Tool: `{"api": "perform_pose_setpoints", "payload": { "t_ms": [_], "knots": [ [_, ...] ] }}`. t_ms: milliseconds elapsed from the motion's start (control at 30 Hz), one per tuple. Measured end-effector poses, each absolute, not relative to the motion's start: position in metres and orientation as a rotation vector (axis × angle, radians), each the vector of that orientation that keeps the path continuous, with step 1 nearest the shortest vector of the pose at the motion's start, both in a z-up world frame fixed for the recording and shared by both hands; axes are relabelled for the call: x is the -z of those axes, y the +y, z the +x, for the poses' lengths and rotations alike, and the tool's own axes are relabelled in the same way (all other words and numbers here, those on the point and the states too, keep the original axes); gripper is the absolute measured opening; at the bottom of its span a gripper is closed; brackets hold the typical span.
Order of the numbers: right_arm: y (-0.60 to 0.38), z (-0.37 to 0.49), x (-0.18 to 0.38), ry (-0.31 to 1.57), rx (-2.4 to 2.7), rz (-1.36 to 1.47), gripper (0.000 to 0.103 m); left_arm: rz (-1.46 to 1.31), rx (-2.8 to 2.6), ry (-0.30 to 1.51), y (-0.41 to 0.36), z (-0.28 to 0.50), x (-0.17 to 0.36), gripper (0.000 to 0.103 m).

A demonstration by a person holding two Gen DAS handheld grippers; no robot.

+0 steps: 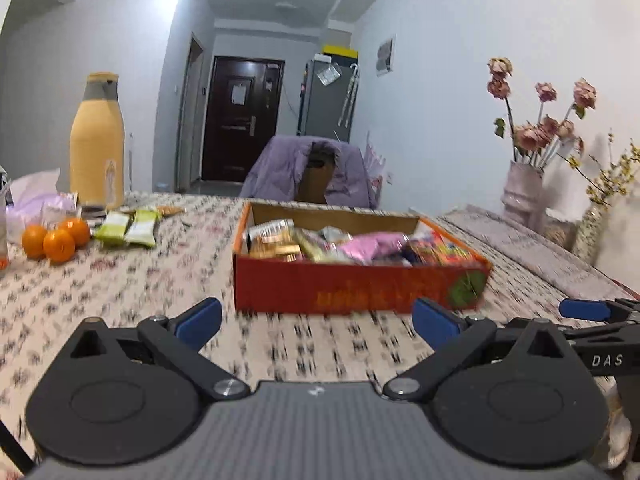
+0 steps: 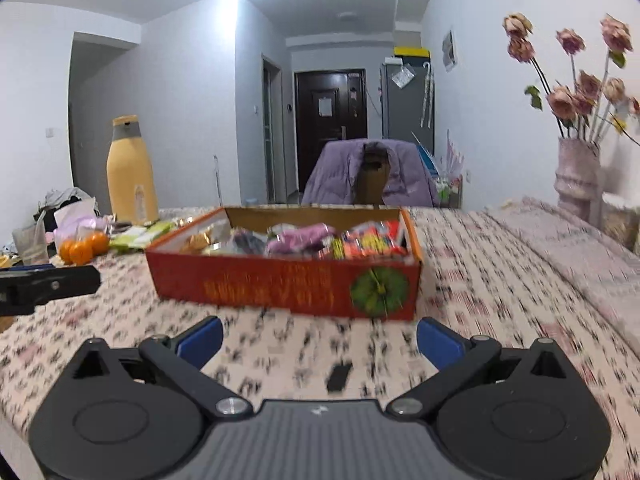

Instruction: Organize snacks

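Red snack box (image 1: 360, 284) at the centre of the patterned surface (image 1: 120, 280), filled with mixed wrapped snacks (image 1: 360, 246). Left hand-held gripper (image 1: 316, 322) and right hand-held gripper (image 2: 320, 338) both hang near the box's front wall, jaws spread wide and empty. Green snack packets (image 1: 128, 230), three oranges (image 1: 56, 240) and a yellow bottle (image 1: 97, 144) lie far left.
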State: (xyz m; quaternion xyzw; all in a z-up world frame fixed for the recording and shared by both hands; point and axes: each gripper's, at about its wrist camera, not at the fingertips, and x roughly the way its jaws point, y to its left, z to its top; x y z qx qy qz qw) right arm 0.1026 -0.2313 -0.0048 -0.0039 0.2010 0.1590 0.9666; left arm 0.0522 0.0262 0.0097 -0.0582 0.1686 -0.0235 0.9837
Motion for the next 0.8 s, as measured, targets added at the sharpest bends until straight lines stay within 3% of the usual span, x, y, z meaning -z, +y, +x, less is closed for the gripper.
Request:
{"api": "perform_pose_setpoints", "payload": {
  "t_ms": [800],
  "knots": [
    [-0.243, 0.054, 0.015, 0.426, -0.311, 0.026, 0.103, -0.066, 0.069, 0.373, 0.011, 0.002, 0.014, 0.103]
  ]
}}
